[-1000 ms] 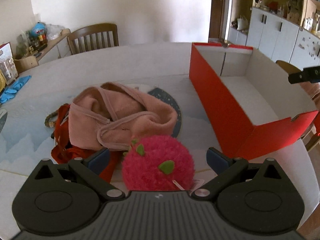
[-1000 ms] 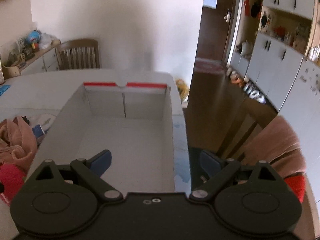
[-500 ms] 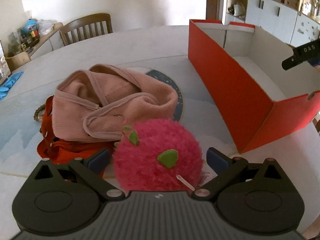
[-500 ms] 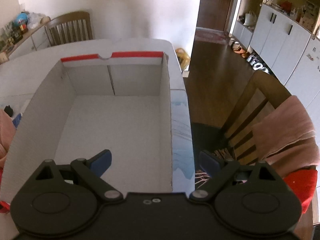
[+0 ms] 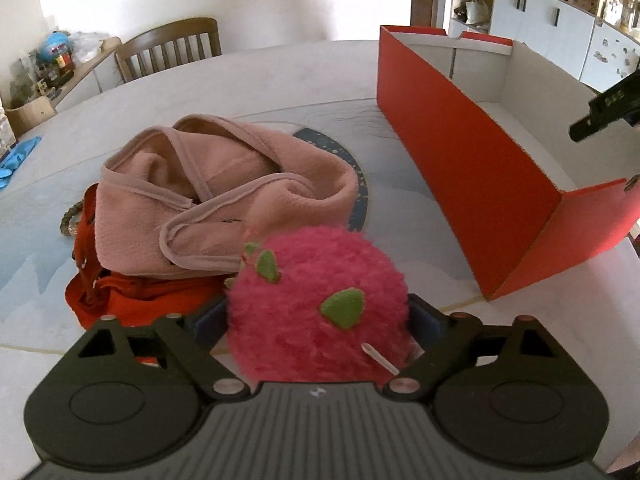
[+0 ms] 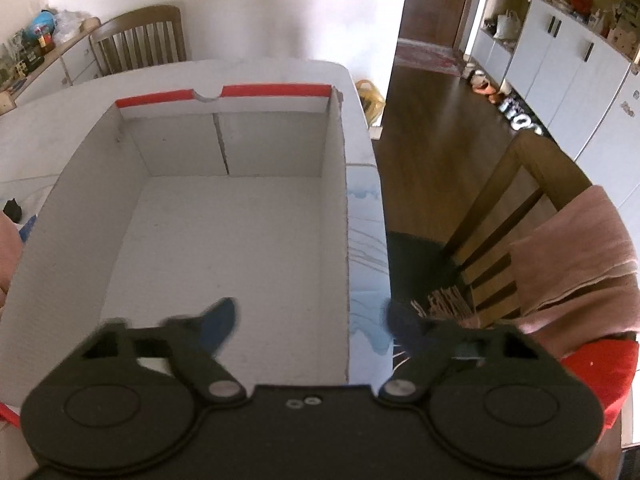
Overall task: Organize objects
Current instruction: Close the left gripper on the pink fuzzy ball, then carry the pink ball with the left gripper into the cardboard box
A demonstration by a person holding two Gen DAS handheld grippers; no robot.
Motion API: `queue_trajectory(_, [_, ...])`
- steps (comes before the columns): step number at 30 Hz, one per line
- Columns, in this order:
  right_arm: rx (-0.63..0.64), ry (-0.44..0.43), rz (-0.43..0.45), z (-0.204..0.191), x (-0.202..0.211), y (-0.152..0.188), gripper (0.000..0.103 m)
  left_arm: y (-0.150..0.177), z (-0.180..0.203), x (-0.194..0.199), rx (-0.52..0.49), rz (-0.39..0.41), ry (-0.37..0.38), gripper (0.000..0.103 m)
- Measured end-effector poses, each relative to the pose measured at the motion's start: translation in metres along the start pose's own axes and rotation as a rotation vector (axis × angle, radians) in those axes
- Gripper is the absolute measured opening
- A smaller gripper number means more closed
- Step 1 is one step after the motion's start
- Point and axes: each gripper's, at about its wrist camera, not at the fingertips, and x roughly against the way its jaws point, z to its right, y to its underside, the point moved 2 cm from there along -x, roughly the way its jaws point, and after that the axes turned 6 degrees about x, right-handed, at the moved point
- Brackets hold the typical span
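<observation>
My left gripper [image 5: 316,320] is shut on a fuzzy pink ball with green felt leaves [image 5: 316,312], low over the table. Behind it lie a pink fleece garment [image 5: 224,200] on a red cloth [image 5: 132,300]. A red cardboard box with a white inside [image 5: 460,152] stands open to the right. In the right wrist view my right gripper [image 6: 310,326] is open and empty, its jaws astride the box's right wall [image 6: 338,200] near the box's near end. The box floor [image 6: 224,260] holds nothing.
A wooden chair [image 5: 168,48] stands behind the table. Another chair draped with a pink towel [image 6: 576,252] stands right of the table edge. A cluttered sideboard [image 5: 48,76] is at the back left. Blue gloves [image 5: 16,156] lie at the table's left edge.
My left gripper's jaws have closed in on the pink ball, which was loose between them before. My right gripper has moved over the box and its jaws have narrowed slightly.
</observation>
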Motion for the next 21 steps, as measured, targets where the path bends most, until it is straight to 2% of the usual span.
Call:
queue_trajectory(1, [-0.014,-0.001,-0.014,0.001,-0.002,-0.001,0.031,0.0,0.0,0.0,0.0,0.0,0.0,0.089])
queue_trajectory(4, [-0.026,0.001,-0.015,0.005,-0.003,-0.001,0.032,0.0,0.0,0.001,0.003,0.001,0.001,0.085])
queue_trajectory(7, [-0.039,-0.011,-0.019,0.007,-0.002,-0.001,0.029,-0.001,0.0,0.002,0.008,-0.001,0.004,0.081])
queue_trajectory(14, [-0.066,-0.016,-0.04,0.013,0.001,-0.002,0.003,-0.002,-0.001,0.004,0.013,-0.003,0.007,0.074])
queue_trajectory(21, [-0.05,-0.017,-0.041,0.01,0.001,-0.002,0.001,-0.005,0.0,0.015,0.0,0.014,0.018,0.068])
